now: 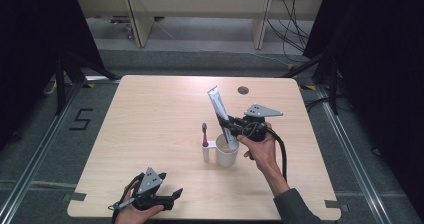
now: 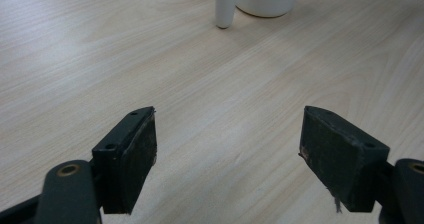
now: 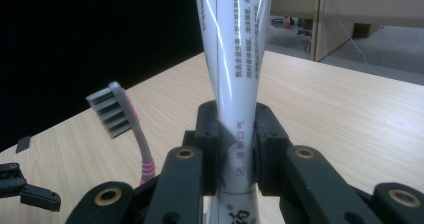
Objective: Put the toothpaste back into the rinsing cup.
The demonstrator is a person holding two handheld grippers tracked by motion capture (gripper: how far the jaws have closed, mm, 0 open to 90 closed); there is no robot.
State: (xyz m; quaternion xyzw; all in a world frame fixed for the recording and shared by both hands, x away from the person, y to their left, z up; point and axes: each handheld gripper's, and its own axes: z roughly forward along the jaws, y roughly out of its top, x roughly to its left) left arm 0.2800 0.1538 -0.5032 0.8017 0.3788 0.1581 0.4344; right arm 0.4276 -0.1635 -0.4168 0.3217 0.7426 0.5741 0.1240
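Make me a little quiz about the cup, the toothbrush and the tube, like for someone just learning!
1. True or false: the right gripper has its jaws shut on the tube.
2. Where does the toothbrush stand? A) flat on the table B) upright in the holder on the cup's side C) in the left gripper
3. How do the left gripper's jaws stand, and what lies between them?

Key
1. True.
2. B. It stands bristles up, beside the cup.
3. Wide open, with bare table between them.
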